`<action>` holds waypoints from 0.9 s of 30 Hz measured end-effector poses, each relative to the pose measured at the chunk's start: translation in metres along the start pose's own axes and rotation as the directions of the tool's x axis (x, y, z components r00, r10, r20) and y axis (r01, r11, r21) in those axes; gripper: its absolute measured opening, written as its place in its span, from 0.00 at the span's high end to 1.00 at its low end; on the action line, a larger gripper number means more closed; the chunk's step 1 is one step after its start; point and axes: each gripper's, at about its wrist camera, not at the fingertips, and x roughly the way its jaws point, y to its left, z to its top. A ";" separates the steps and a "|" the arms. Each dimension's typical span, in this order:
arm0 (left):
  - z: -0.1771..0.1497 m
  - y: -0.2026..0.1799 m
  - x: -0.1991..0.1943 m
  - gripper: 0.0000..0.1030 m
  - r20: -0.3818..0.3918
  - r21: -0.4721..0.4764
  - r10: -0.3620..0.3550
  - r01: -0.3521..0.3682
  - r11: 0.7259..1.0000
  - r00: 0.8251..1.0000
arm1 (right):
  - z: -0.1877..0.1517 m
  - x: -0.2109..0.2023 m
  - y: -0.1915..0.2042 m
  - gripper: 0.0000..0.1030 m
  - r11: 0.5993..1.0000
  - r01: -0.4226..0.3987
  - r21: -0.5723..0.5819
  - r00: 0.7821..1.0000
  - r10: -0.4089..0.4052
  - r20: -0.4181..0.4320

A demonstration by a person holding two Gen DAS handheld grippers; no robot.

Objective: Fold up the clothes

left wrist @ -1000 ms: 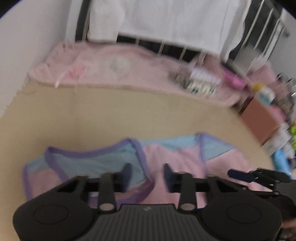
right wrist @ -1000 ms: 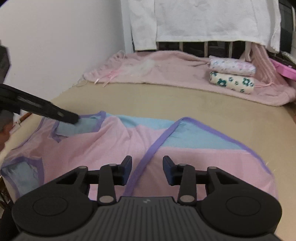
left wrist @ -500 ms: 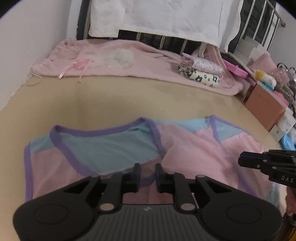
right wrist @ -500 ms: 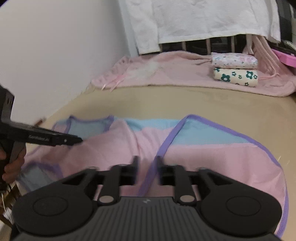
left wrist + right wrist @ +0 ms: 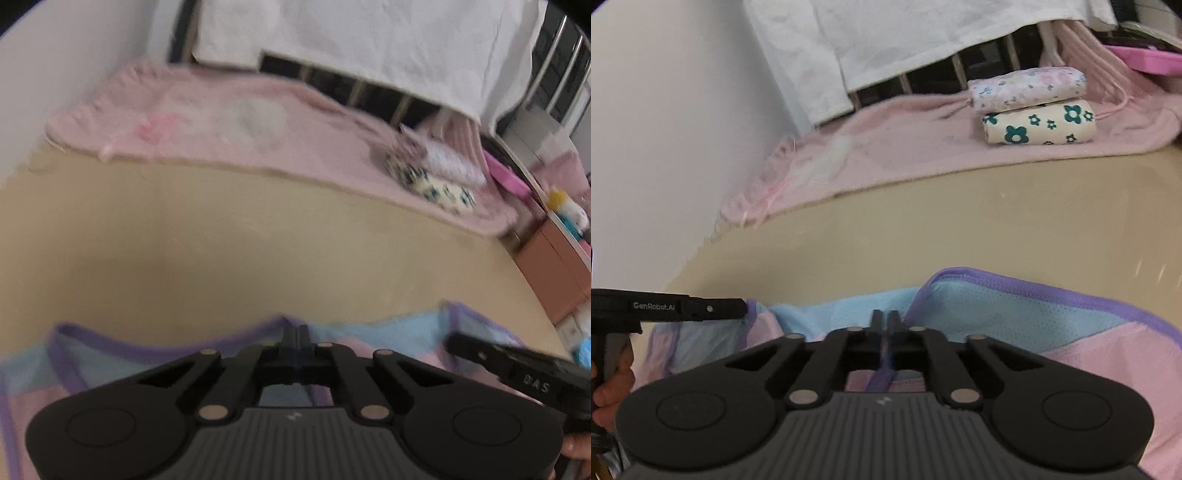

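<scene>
A pink and blue garment (image 5: 110, 358) with purple trim lies spread on the beige bed surface (image 5: 258, 251). My left gripper (image 5: 295, 334) is shut, pinching the garment at its far purple edge. In the right wrist view the same garment (image 5: 1034, 314) fills the lower frame. My right gripper (image 5: 884, 319) is shut on it, and a strip of purple trim (image 5: 881, 376) runs between the fingers. Each gripper shows in the other's view: the right gripper (image 5: 491, 356) at the right, the left gripper (image 5: 713, 308) at the left with a hand (image 5: 613, 384) holding it.
A pink blanket (image 5: 923, 147) lies across the back of the bed with two folded patterned cloths (image 5: 1038, 122) stacked on it. White fabric (image 5: 369, 44) hangs over the metal headboard. A white wall (image 5: 665, 110) runs along the left. Boxes (image 5: 554, 266) stand off the right side.
Both grippers went from open to shut, closing on the garment's purple-trimmed edge. Both views have dropped closer to the garment's far edge.
</scene>
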 end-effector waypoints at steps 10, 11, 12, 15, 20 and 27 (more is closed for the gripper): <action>0.000 -0.011 0.002 0.71 -0.003 -0.038 -0.044 0.044 0.998 0.999 | 0.005 0.006 -0.010 0.89 0.999 0.043 0.022 0.999 -0.043 0.007; -0.001 -0.016 0.005 0.71 -0.012 -0.023 -0.017 0.017 1.000 1.000 | 0.004 0.007 -0.009 0.87 0.999 0.039 0.016 0.999 -0.039 0.008; -0.003 -0.017 0.006 0.73 -0.008 -0.014 -0.002 0.002 1.000 1.000 | 0.004 0.007 -0.007 0.85 0.999 0.039 0.009 0.999 -0.039 0.009; -0.009 -0.020 0.006 0.81 0.009 0.016 0.023 -0.024 1.000 1.000 | 0.003 0.007 -0.002 0.83 0.999 0.050 -0.016 0.999 -0.050 0.009; -0.016 -0.019 0.003 0.96 0.040 0.043 0.031 -0.033 0.999 0.999 | 0.003 0.012 0.016 0.99 0.981 0.148 -0.127 0.989 -0.149 0.004; -0.014 -0.004 -0.019 0.97 0.087 0.010 0.033 -0.034 0.999 0.996 | 0.010 -0.010 0.011 1.00 0.989 0.134 -0.064 0.988 -0.128 0.082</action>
